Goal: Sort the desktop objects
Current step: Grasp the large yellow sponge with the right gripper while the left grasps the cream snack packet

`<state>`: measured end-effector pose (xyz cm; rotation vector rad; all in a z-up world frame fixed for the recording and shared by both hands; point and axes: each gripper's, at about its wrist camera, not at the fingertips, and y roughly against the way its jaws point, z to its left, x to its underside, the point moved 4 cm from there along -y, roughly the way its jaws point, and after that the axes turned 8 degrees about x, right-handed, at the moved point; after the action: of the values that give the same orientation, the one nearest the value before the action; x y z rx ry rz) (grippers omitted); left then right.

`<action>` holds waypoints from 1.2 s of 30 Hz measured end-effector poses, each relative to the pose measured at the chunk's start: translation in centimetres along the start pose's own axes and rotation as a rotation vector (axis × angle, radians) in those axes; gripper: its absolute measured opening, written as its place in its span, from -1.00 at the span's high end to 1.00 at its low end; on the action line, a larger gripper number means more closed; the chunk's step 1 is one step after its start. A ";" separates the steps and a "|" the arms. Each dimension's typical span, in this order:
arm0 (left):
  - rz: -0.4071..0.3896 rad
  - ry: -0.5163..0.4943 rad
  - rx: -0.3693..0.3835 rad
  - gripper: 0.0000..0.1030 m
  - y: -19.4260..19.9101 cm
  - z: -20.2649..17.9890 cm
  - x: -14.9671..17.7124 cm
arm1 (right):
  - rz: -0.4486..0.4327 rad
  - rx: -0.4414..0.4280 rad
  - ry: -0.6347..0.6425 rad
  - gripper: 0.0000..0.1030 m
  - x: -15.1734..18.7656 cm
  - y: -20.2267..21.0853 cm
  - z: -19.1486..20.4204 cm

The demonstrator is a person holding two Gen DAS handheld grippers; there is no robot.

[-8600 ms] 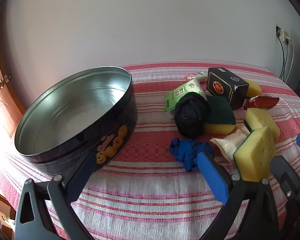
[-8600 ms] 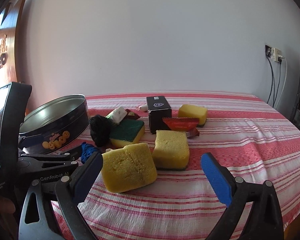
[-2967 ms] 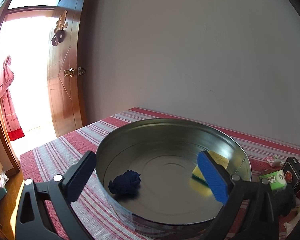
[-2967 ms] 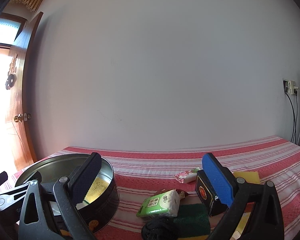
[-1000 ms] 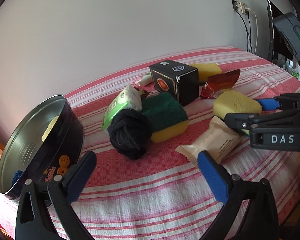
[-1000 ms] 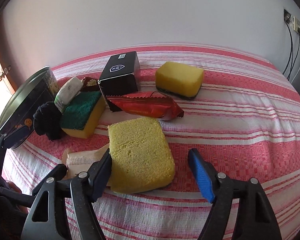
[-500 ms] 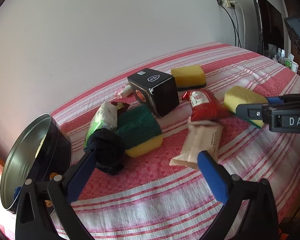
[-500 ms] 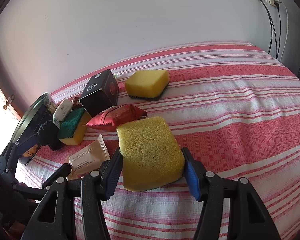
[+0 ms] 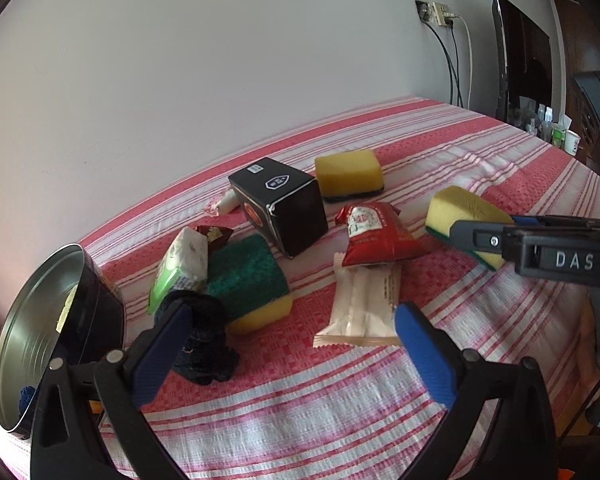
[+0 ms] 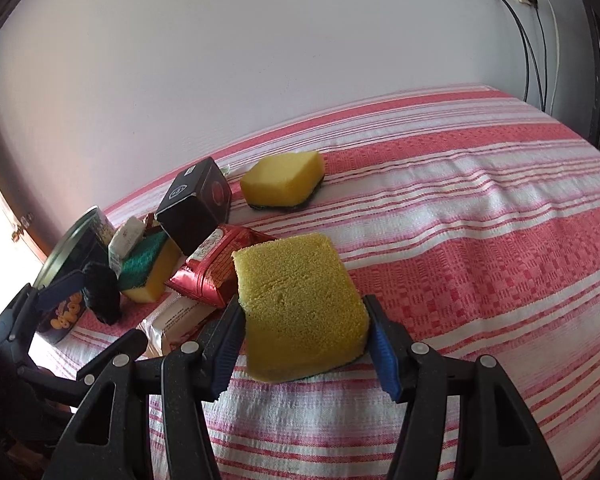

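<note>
My right gripper [image 10: 304,348] is shut on a yellow sponge [image 10: 300,304], which also shows in the left wrist view [image 9: 460,212] between the right gripper's arms. My left gripper [image 9: 292,344] is open and empty, low over the cloth. Between its fingers lie a black fabric bundle [image 9: 204,344], a green-topped sponge [image 9: 248,280] and a beige snack packet [image 9: 364,304]. A red snack packet [image 9: 376,236], a black box [image 9: 280,204], a green tissue pack [image 9: 180,268] and another yellow sponge [image 9: 348,172] lie behind. The round tin [image 9: 24,352] stands at the left and holds a blue cloth and a sponge.
The table has a red and white striped cloth [image 10: 480,220] and stands against a white wall. A wall socket with cables [image 9: 440,16] and a dark screen [image 9: 520,68] are at the far right. A small white wrapped item [image 9: 224,204] lies behind the black box.
My right gripper has closed on the yellow sponge and turned it. My left gripper has swung right from the tin toward the pile, then moved closer to the black bundle and beige packet.
</note>
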<state>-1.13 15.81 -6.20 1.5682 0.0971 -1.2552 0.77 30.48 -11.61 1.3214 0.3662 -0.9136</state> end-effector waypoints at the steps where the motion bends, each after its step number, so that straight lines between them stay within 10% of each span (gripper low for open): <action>1: 0.000 0.006 0.018 -0.99 0.1 0.0 0.1 | -0.003 -0.015 -0.023 -0.16 0.0 0.1 -0.3; 19: 0.124 -0.076 0.003 -0.60 -4.8 -2.9 -1.7 | -0.025 -0.065 -0.095 -0.17 -0.1 0.6 -1.2; 21: 0.120 -0.084 0.018 -0.44 -4.7 -3.0 -1.6 | -0.027 -0.069 -0.097 -0.17 -0.1 0.6 -1.1; 23: 0.129 -0.105 0.092 0.35 -4.6 -3.7 -1.4 | -0.027 -0.070 -0.097 -0.17 -0.1 0.5 -1.1; 36: -0.062 0.178 0.295 0.34 -0.4 0.8 -0.9 | -0.055 -0.020 -0.111 -0.16 -0.1 0.8 -1.2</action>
<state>-2.34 15.84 -5.68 1.9442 0.0766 -1.2163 1.58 31.59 -11.35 1.2411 0.3261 -1.0227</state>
